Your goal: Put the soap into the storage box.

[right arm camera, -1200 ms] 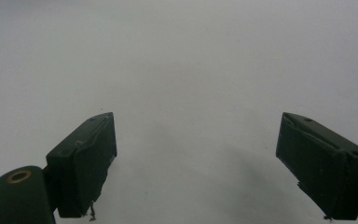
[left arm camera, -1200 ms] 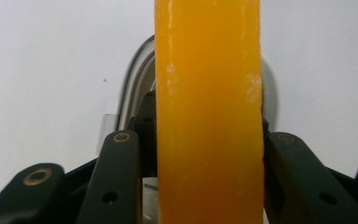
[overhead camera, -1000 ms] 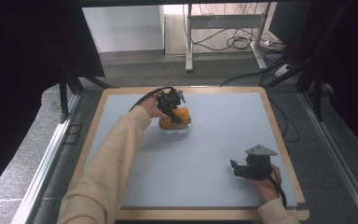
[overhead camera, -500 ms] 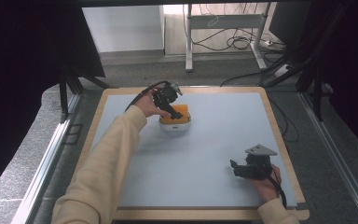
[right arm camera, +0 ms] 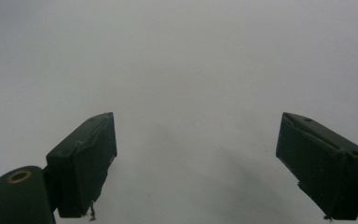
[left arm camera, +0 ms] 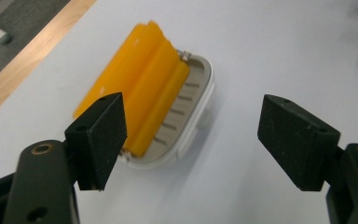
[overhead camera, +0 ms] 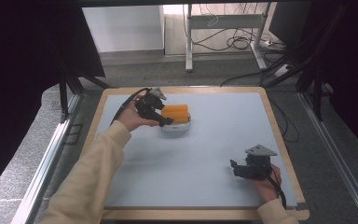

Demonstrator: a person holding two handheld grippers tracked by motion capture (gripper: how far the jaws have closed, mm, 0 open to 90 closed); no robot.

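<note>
An orange ridged block lies in a small white slotted dish on the far left part of the pale blue table. My left gripper is open just left of the dish, apart from it, with nothing between its jaws. My right gripper is open low over bare table near the front right corner, holding nothing.
The table has a wooden rim. Beyond it stand a desk frame with cables on the floor and dark curtains at both sides. A sleeve reaches across the left of the table.
My left gripper has drawn back to the left, off the orange block, which now lies in the dish with nothing over it. The right gripper has stayed put.
</note>
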